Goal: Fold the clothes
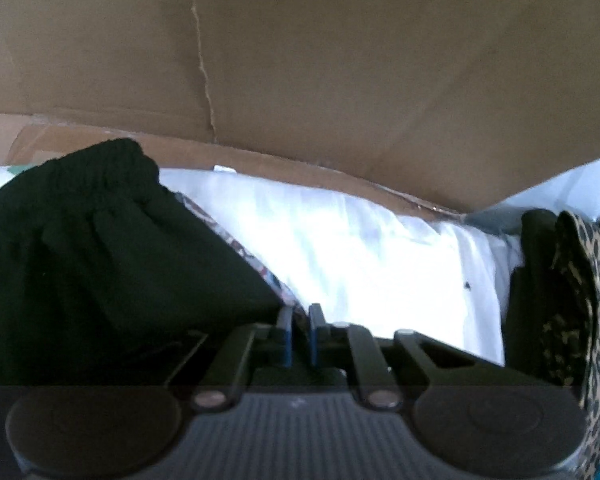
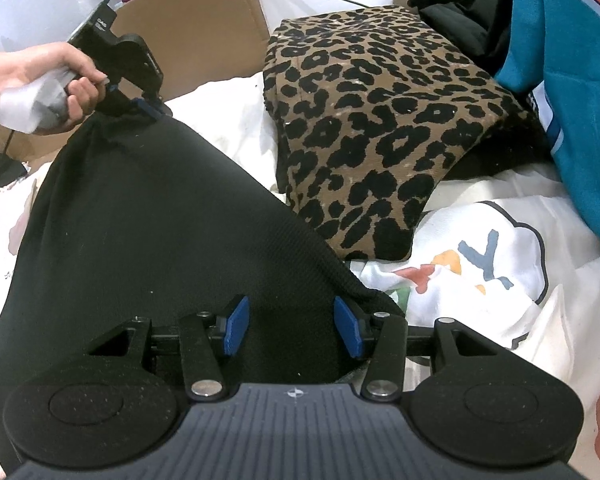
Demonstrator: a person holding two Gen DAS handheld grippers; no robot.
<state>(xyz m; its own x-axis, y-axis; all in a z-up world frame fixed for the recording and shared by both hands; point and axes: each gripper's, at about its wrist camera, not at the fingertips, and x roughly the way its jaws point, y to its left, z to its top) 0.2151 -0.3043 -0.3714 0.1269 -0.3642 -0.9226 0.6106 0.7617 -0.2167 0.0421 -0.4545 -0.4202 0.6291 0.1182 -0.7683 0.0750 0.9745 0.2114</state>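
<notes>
Black knit garment point(image 2: 148, 220) lies on white printed bedding point(image 2: 480, 280) for folding. Left hand-held gripper point(image 2: 150, 110) pinches far corner, lifting it; right hand-held gripper point(image 2: 290, 326) spread over near edge, grasping nothing.

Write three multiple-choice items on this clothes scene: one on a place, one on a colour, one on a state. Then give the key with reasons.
1. Where is the leopard-print garment relative to the black garment in the right wrist view?
A. To its right
B. Under it
C. Inside the cardboard box

2. What colour are the pads of the right gripper?
A. Red
B. Blue
C. Yellow

3. How do the left gripper's jaws stand?
A. Wide apart over nothing
B. Closed at the black garment's far edge
C. Closed on the teal jersey

Key: 1 A, it lies folded beside the black cloth; 2 B, both show blue; 3 B, they pinch black fabric there.
</notes>
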